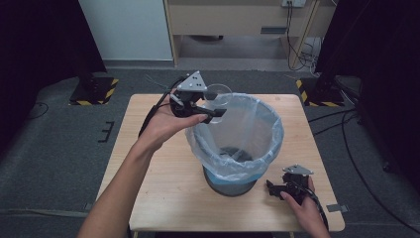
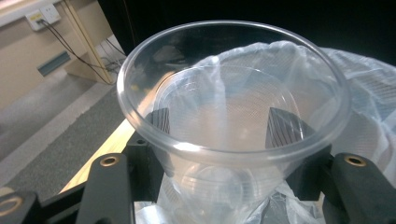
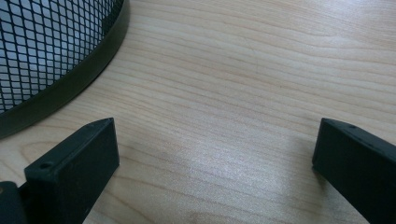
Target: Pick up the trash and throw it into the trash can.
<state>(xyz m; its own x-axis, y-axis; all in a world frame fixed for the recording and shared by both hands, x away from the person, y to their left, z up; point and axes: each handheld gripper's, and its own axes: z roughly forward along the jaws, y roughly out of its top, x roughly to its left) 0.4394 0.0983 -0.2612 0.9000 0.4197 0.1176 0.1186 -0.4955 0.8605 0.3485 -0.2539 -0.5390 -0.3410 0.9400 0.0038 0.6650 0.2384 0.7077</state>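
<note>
Fingers (image 2: 161, 123) of the left gripper (image 1: 214, 112) clamp a clear plastic cup (image 2: 233, 116) over the lined mesh bin's (image 1: 236, 148) rim, right gripper (image 1: 275, 188) idle and open on the worktop (image 1: 163, 188); next, I'd judge, release above the bag.

Clear colourless plastic cup (image 2: 233, 88), translucent pale-blue bin liner (image 1: 237, 134), black mesh bin (image 3: 51, 51), light wood-grain table (image 3: 243, 79), black gripper jaws, yellow-black hazard stripes (image 1: 94, 91), grey floor (image 1: 59, 144).
</note>
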